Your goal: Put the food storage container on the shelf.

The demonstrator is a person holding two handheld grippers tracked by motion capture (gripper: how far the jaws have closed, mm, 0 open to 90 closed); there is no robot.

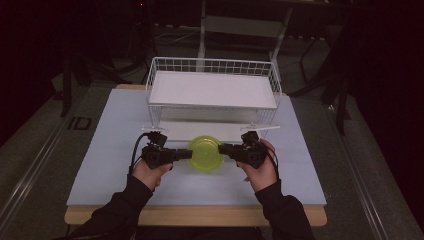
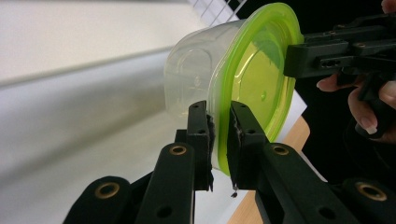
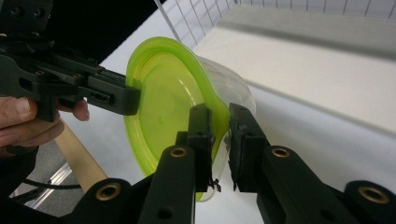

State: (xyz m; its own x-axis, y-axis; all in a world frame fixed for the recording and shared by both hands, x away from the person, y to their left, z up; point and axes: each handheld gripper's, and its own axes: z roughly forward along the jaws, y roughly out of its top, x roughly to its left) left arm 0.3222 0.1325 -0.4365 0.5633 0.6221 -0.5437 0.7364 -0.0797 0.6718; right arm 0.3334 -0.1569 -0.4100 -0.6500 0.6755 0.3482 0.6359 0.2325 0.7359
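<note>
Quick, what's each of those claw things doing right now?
Left gripper: closed on the rim of the green-lidded container.
Right gripper: closed on its opposite rim.

Both tongs are matt black. The left tongs (image 2: 219, 140) have two flat, angular jaws on hinged link bars, each pivot set with a brass-coloured ring, and worn grey pads. The right tongs (image 3: 218, 144) are built alike. A black cable (image 1: 134, 150) trails from the left one. Both sleeves (image 1: 122, 205) are black.
</note>
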